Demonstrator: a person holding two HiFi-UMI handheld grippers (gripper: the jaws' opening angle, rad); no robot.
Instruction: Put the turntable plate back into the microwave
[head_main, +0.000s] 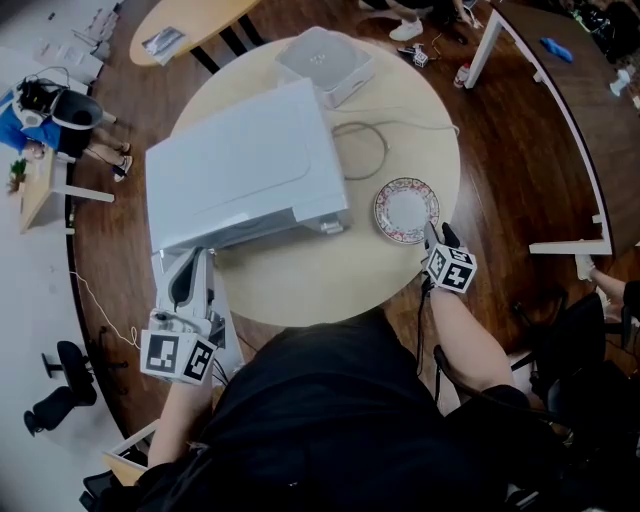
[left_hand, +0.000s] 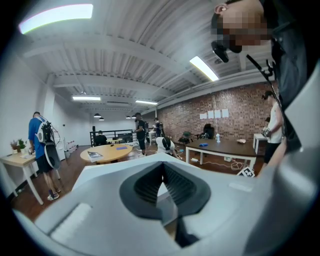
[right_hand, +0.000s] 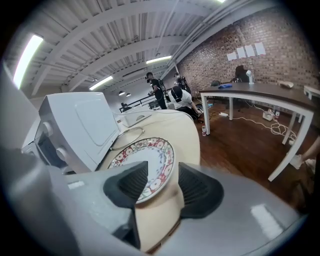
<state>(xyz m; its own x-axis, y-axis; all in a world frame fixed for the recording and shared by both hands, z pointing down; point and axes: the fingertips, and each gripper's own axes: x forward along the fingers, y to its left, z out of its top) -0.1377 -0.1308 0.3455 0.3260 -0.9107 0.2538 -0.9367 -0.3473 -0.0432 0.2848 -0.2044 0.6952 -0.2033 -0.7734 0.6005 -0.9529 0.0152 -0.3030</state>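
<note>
While the plate (head_main: 406, 210) rests on the table (head_main: 290, 290), flooring (head_main: 505, 150) looks wooden.

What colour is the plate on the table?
The plate is white with a red flowery rim, clearest in the right gripper view.

round beige tabletop (head_main: 300, 285) stood on dark wood floor (head_main: 510, 170) | small white box (head_main: 325, 62) sat at its far edge | grey cable (head_main: 386, 150) lay looped nearby

Plate (head_main: 406, 210): white centre, red floral rim, blue touches. Microwave (head_main: 240, 165) white. Table (head_main: 300, 285) cream. Floor (head_main: 520, 150) dark brown.
</note>
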